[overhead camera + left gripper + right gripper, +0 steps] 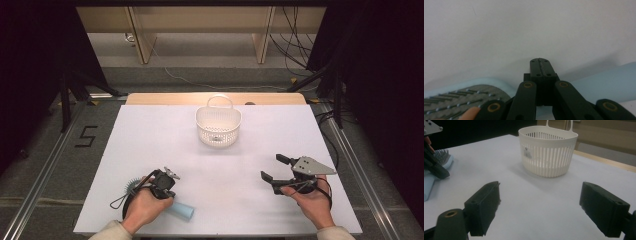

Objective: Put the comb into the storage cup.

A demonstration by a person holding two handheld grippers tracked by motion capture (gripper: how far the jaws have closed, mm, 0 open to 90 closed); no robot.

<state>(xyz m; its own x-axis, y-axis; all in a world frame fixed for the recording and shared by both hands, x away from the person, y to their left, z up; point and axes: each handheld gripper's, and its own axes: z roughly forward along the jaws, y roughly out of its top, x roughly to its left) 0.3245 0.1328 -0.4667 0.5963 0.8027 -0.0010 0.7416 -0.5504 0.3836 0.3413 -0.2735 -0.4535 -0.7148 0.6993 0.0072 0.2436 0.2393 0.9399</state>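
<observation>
A light blue hairbrush lies at the table's near left, its bristled head on one side and its handle on the other. My left gripper hangs just over the brush's neck. Its jaws are shut together with nothing between them, and the tips point at bare table past the brush. My right gripper rests at the near right, jaws open wide and empty, facing a white slatted basket. The basket stands upright at the table's far middle.
The white table top ends in a wooden strip along its far edge. Cables and dark stands lie on the floor to both sides. In the right gripper view, the left gripper and the brush bristles sit at the far left.
</observation>
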